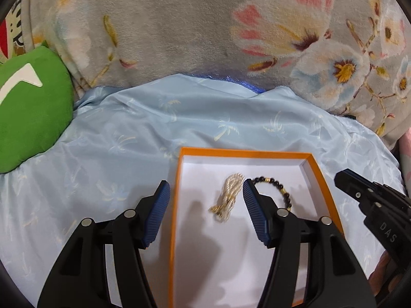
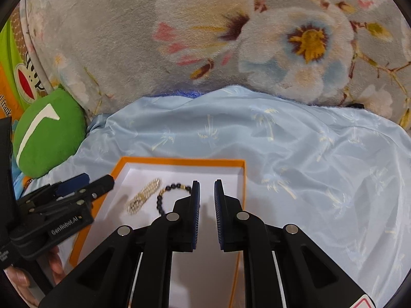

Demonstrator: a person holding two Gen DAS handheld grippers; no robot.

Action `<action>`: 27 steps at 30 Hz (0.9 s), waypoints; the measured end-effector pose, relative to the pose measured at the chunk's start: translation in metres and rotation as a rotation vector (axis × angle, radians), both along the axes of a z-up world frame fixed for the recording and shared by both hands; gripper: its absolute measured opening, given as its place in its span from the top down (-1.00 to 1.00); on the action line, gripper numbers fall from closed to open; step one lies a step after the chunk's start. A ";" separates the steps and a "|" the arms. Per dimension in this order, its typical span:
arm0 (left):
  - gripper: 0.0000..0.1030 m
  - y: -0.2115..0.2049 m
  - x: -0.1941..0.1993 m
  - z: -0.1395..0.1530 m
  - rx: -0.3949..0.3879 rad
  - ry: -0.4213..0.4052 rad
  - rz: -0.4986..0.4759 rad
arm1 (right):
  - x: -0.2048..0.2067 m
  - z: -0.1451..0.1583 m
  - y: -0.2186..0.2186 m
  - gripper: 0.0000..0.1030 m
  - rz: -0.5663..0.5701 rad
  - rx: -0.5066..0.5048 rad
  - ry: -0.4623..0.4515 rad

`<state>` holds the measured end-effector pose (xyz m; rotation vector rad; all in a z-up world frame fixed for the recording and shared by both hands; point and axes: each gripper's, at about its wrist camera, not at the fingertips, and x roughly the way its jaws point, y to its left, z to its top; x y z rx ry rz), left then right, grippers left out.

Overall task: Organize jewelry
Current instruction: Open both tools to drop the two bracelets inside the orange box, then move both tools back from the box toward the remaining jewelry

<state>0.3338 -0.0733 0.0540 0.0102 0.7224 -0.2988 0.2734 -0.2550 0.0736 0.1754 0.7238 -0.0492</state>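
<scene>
An open orange box (image 1: 321, 174) with a white floor lies on light blue cloth; it also shows in the right wrist view (image 2: 179, 161). Inside lie a bundled pearl and gold necklace (image 1: 228, 195) (image 2: 143, 199) and a black bead bracelet (image 1: 280, 190) (image 2: 164, 197) with gold spacers. My left gripper (image 1: 205, 187) is open and empty, above the box with the necklace between its fingers' line. My right gripper (image 2: 205, 183) is narrowly open and empty over the box's right part; it appears at the right in the left wrist view (image 1: 344, 177).
A green plush cushion (image 1: 30, 107) (image 2: 48, 131) lies at the left. A grey floral blanket (image 1: 179, 25) (image 2: 231, 38) rises behind the blue cloth (image 2: 321, 166). Printed packaging (image 2: 15, 71) stands at the far left.
</scene>
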 end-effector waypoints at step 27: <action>-0.11 0.069 -0.202 -0.030 -0.042 0.054 0.023 | -0.223 -0.035 0.050 0.66 -0.058 -0.010 0.061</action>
